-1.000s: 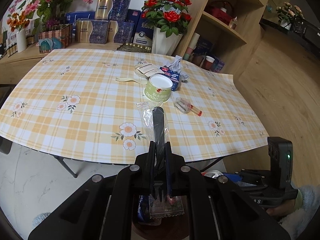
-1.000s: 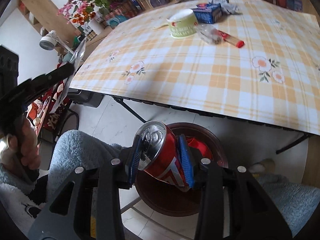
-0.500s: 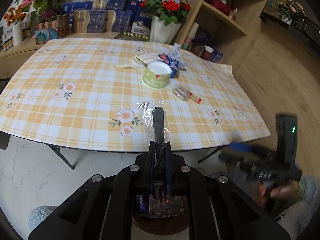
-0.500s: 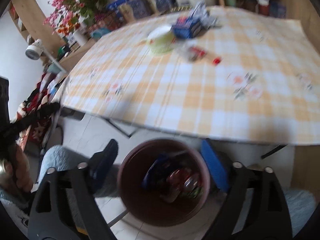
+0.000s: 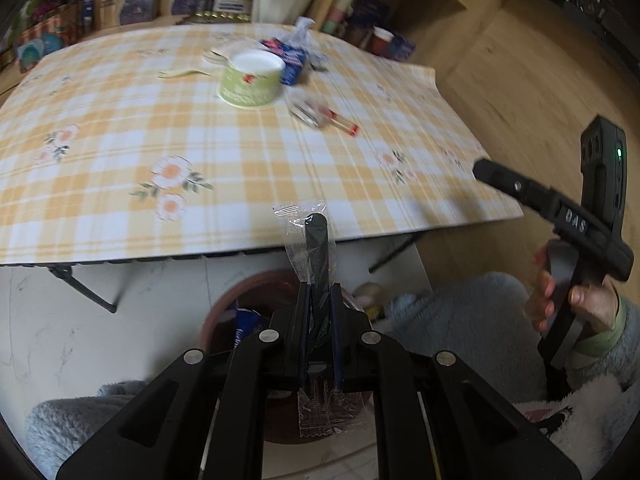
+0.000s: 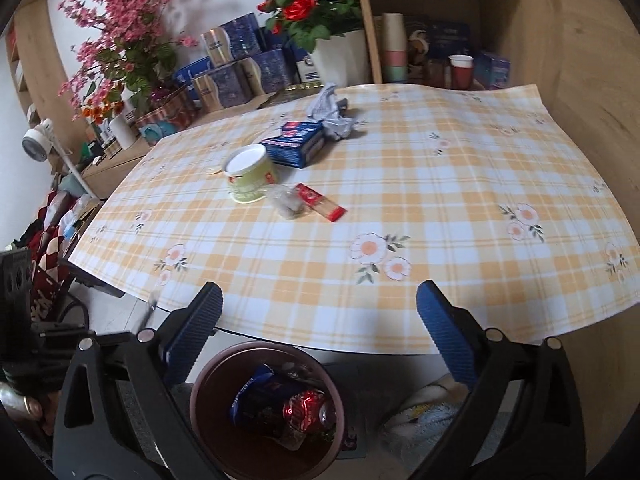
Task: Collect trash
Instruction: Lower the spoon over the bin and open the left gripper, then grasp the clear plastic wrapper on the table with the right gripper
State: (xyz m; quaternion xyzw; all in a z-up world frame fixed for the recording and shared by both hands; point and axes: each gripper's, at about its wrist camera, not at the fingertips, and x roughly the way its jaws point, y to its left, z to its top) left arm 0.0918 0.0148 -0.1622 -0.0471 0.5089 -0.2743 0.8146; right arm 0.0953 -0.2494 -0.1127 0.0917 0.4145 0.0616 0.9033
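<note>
My left gripper point(image 5: 319, 292) is shut on a black plastic fork in a clear wrapper point(image 5: 310, 236), held above the brown trash bin point(image 5: 224, 308) below the table edge. My right gripper point(image 6: 320, 312) is open and empty above the same bin point(image 6: 208, 372), which holds a red can point(image 6: 306, 408) and a blue wrapper point(image 6: 256, 392). On the checked tablecloth lie a green paper cup point(image 6: 250, 176), a blue carton point(image 6: 294, 144), a crumpled clear wrapper point(image 6: 288, 202), a red packet point(image 6: 320, 202) and a grey wad point(image 6: 332, 114). The right gripper also shows in the left wrist view point(image 5: 484, 170).
The table point(image 6: 440, 184) has its front edge just above the bin. Flower pots point(image 6: 340, 60), boxes and a wooden shelf point(image 6: 440, 20) stand behind it. A pale fork point(image 5: 180, 73) and a lid lie beyond the cup. My grey fleece sleeves are below.
My right gripper opened and dropped the red can into the bin, then rose towards the table. My left gripper kept hold of the wrapped fork and moved back over the bin.
</note>
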